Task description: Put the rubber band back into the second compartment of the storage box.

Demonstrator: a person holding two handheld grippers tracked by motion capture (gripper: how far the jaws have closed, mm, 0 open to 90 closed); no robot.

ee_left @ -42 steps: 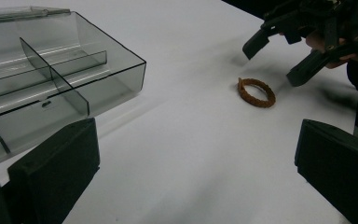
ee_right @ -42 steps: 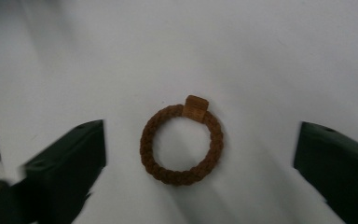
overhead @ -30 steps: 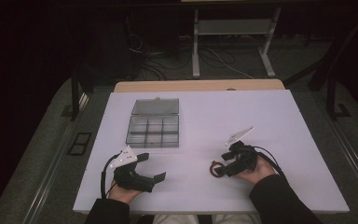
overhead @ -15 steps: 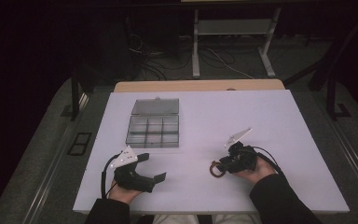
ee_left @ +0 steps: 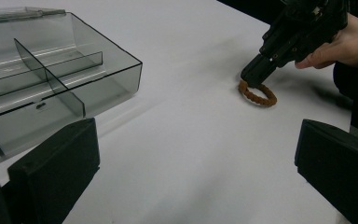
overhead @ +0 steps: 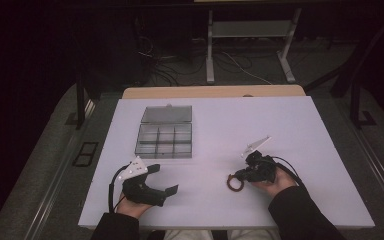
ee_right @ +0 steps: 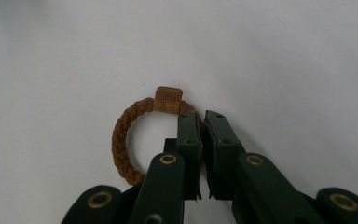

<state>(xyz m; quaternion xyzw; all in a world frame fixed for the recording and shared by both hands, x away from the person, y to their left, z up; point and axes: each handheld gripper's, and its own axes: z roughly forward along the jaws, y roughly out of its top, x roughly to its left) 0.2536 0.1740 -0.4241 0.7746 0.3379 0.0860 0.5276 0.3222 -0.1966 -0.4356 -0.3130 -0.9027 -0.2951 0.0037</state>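
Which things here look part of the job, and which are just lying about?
Likely in play:
- brown braided ring, pinched in the right gripper
- clear compartment box, lid open
- left gripper, jaws apart, empty

Lying about:
- metal stand and cables on the floor beyond the table

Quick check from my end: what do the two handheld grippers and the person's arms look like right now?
Both are black two-jaw tools. The left gripper has broad, blocky jaws, a grey three-cornered plate on top and a black cable looping behind it. The right gripper has narrower jaws on arms with brass-coloured rivets, its own grey plate and a black cable. Both of the person's forearms wear dark sleeves.
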